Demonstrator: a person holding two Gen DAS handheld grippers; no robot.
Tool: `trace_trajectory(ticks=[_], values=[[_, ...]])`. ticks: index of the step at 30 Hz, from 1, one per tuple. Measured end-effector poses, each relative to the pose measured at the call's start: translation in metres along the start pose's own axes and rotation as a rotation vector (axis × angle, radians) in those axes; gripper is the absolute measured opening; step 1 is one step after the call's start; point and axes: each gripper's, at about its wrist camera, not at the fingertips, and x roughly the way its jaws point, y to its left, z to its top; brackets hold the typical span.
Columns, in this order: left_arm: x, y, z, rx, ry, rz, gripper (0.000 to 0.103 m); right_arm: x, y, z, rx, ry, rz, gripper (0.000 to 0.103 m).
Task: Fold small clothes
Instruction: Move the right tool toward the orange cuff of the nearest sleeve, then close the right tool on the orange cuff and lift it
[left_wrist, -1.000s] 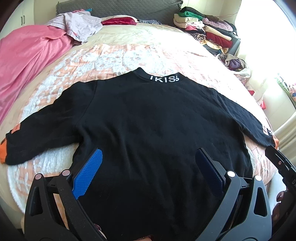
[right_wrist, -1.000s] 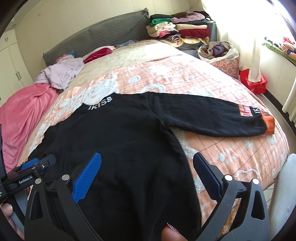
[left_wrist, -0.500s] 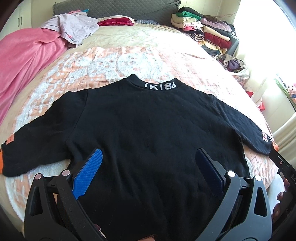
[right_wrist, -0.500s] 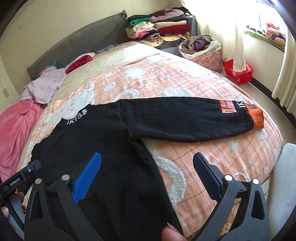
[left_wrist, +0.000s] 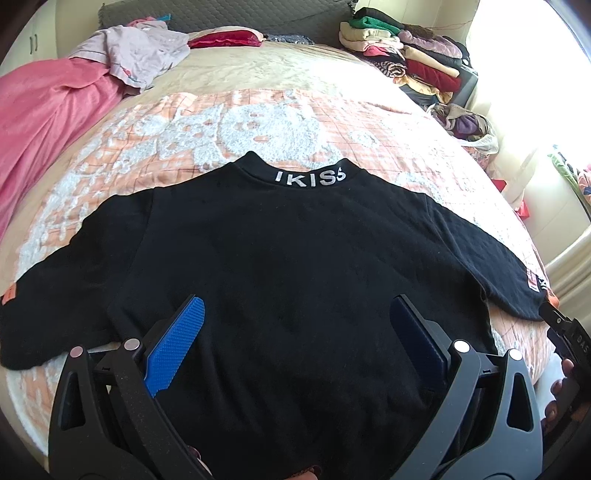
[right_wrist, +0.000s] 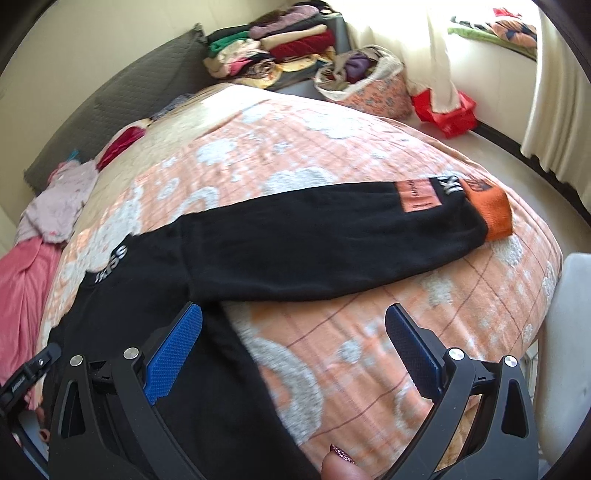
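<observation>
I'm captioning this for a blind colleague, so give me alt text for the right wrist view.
A black sweatshirt lies flat on an orange and white bedspread, one sleeve stretched out to its orange cuff. The open right gripper frames the foreground, with folded clothes stacked beyond the bed.

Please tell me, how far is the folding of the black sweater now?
Done: the black sweater lies spread flat on the bed, back side up, both sleeves stretched out. In hand: nothing is gripped; the left gripper hangs open over the lower body, and the right gripper is open near the right sleeve. Left: every fold, since no sleeve or hem is turned in yet.
</observation>
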Motion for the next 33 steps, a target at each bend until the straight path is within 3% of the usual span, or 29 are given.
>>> trace_trajectory(ticks=[7, 15, 21, 28, 31, 33], values=[[0.018, -0.006, 0.005, 0.0, 0.022, -0.049, 0.095, 0.016, -0.045, 0.016, 0.145, -0.02, -0.063, 0.099], [0.035, -0.008, 0.005, 0.001, 0.04, -0.048, 0.095, 0.033, -0.094, 0.028, 0.273, -0.038, -0.137, 0.099], [0.035, -0.003, 0.004, -0.023, 0.023, -0.044, 0.095, 0.056, -0.127, 0.034, 0.381, -0.015, -0.131, 0.099], [0.034, 0.002, 0.002, -0.051, 0.019, -0.046, 0.095, 0.072, -0.145, 0.05, 0.421, -0.08, -0.085, 0.098], [0.033, 0.004, 0.0, -0.053, 0.018, -0.038, 0.095, 0.076, -0.15, 0.056, 0.419, -0.095, -0.088, 0.08], [0.031, 0.005, 0.0, -0.052, 0.012, -0.031, 0.095, 0.076, -0.153, 0.058, 0.417, -0.099, -0.076, 0.057]])
